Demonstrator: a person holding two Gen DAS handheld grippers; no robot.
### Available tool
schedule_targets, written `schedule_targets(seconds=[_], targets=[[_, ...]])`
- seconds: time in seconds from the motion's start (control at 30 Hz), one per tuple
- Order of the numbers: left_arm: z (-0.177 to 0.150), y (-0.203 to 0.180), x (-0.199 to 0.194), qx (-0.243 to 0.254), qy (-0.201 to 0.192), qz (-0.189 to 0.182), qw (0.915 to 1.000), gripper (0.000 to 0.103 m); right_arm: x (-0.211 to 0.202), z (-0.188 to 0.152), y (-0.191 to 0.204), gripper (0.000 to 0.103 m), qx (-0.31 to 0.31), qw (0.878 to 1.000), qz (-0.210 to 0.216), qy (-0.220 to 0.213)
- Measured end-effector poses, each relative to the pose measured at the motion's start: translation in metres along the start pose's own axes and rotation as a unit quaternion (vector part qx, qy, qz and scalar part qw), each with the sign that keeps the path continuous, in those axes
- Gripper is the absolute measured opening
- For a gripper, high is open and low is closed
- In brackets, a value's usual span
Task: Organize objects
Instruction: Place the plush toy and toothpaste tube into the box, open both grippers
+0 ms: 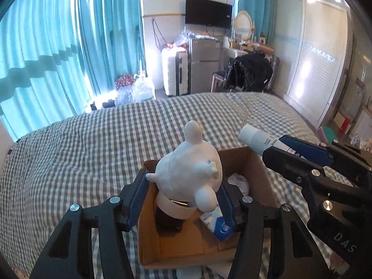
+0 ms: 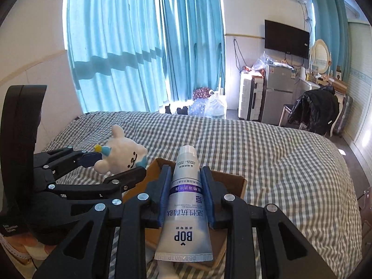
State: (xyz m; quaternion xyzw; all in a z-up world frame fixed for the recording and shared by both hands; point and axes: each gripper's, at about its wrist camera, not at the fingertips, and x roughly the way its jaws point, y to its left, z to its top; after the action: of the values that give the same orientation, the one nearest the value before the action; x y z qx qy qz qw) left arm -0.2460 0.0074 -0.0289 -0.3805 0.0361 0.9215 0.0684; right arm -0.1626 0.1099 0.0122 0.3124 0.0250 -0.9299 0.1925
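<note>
Fuzzy white plush toy (image 1: 186, 165) clamped in left claw (image 1: 183, 195), glossy toothpaste tube (image 2: 184, 200) in right claw (image 2: 186, 195), over cardboard box (image 1: 251, 162)

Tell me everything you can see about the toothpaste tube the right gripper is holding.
The toothpaste tube is a soft, silvery-white plastic tube with a purple band, Chinese print and BOP lettering near its flat crimped tail. Its white cap points away from the camera, toward the bed. The right gripper clamps it between blue pads across the middle, so it hangs lengthwise above the cardboard box. Only the pads touch it.
</note>
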Motion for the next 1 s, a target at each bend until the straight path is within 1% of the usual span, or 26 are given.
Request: schedule_targets(seconds=[0.13,0.2,0.23,0.27,0.43,0.5,0.53,0.6,0.67,0.7,0.73,0.77,0.8,0.83,0.9,0.97,1.0], targets=[[-0.005,0.003,0.051,0.007,0.037,-0.003,0.9993,0.058,0.05,-0.003,-0.017,0.026,0.004,1.0,-0.01,0.029],[-0.012,0.005,0.071,-0.007,0.05,-0.009,0.9987,0.058,0.071,-0.009,-0.024,0.026,0.006,0.999,-0.014,0.043],[-0.015,0.007,0.079,-0.014,0.057,-0.02,0.9981,0.058,0.081,-0.013,-0.028,0.026,0.007,0.998,-0.017,0.052],[-0.019,0.008,0.087,-0.018,0.062,-0.03,0.9975,0.058,0.087,-0.017,-0.03,0.026,0.008,0.998,-0.017,0.059],[-0.033,0.0,0.106,-0.007,0.082,-0.05,0.9953,0.058,0.106,-0.038,-0.041,0.026,0.011,0.996,-0.015,0.084],[-0.034,-0.004,0.109,-0.013,0.095,-0.06,0.9936,0.059,0.106,-0.04,-0.043,0.026,0.017,0.996,-0.01,0.083],[-0.034,-0.006,0.11,-0.015,0.1,-0.058,0.9932,0.059,0.102,-0.04,-0.045,0.026,0.024,0.996,-0.007,0.082],[-0.034,-0.01,0.103,-0.018,0.098,-0.05,0.9938,0.062,0.092,-0.037,-0.046,0.026,0.032,0.997,-0.006,0.075],[-0.03,-0.009,0.089,-0.027,0.084,-0.043,0.9952,0.077,0.074,-0.031,-0.048,0.026,0.037,0.998,-0.007,0.059],[-0.027,-0.009,0.079,-0.032,0.075,-0.04,0.9959,0.088,0.065,-0.026,-0.046,0.028,0.041,0.998,-0.008,0.052],[-0.024,-0.008,0.067,-0.036,0.064,-0.035,0.9967,0.091,0.053,-0.021,-0.046,0.038,0.045,0.998,-0.007,0.044],[-0.02,-0.004,0.056,-0.039,0.054,-0.029,0.9974,0.091,0.042,-0.017,-0.047,0.053,0.048,0.998,-0.006,0.038],[-0.017,-0.004,0.043,-0.04,0.045,-0.023,0.9979,0.092,0.03,-0.014,-0.046,0.058,0.051,0.998,-0.007,0.028],[-0.014,-0.003,0.032,-0.04,0.039,-0.018,0.9983,0.093,0.014,-0.009,-0.045,0.061,0.054,0.998,-0.008,0.013],[-0.009,0.0,0.007,-0.043,0.029,-0.01,0.9986,0.093,-0.01,0.0,-0.041,0.064,0.054,0.999,-0.007,-0.004],[-0.004,0.005,-0.018,-0.044,0.011,-0.009,0.9989,0.094,-0.037,0.008,-0.035,0.071,0.054,0.998,-0.01,-0.019],[-0.004,0.006,-0.033,-0.041,-0.002,-0.007,0.9991,0.097,-0.049,0.011,-0.031,0.072,0.053,0.998,-0.01,-0.025]])
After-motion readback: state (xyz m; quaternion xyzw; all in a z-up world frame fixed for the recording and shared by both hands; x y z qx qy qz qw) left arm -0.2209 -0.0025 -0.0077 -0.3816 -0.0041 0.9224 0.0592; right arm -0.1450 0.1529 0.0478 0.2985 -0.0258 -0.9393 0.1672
